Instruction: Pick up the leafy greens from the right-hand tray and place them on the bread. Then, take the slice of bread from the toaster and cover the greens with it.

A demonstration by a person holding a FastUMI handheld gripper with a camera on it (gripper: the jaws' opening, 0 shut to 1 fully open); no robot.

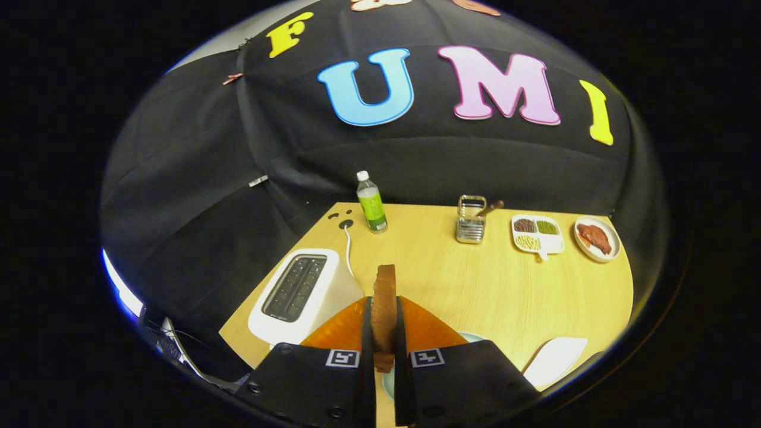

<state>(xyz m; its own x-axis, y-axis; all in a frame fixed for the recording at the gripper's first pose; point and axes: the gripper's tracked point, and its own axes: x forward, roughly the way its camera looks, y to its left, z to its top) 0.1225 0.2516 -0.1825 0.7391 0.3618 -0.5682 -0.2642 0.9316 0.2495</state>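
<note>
Where jaws nearly meet, gripper (384, 333) tight on upright bread slice (384, 303).

With bread (384, 303) clamped between the gripper (384, 333) fingers, the toaster (300, 294) crowds one side; the table (475, 285) ahead lies open.

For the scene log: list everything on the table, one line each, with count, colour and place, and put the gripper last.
table: one, light wood, under everything.
toaster: one, white, both slots empty, beside the fingers.
cable: one, white, runs from the toaster to the table's far edge.
bottle: one, green with white cap, upright beyond the toaster.
metal holder: one, silver, far side, a brown handle sticking out.
divided dish: one, white, dark, green and yellowish fillings, beside the holder.
plate of meat: one, white with reddish pieces, next to the dish.
tray: one, white, near edge.
bread slice: one, brown, upright on edge.
gripper: one, jaws closed on the bread slice.
</note>
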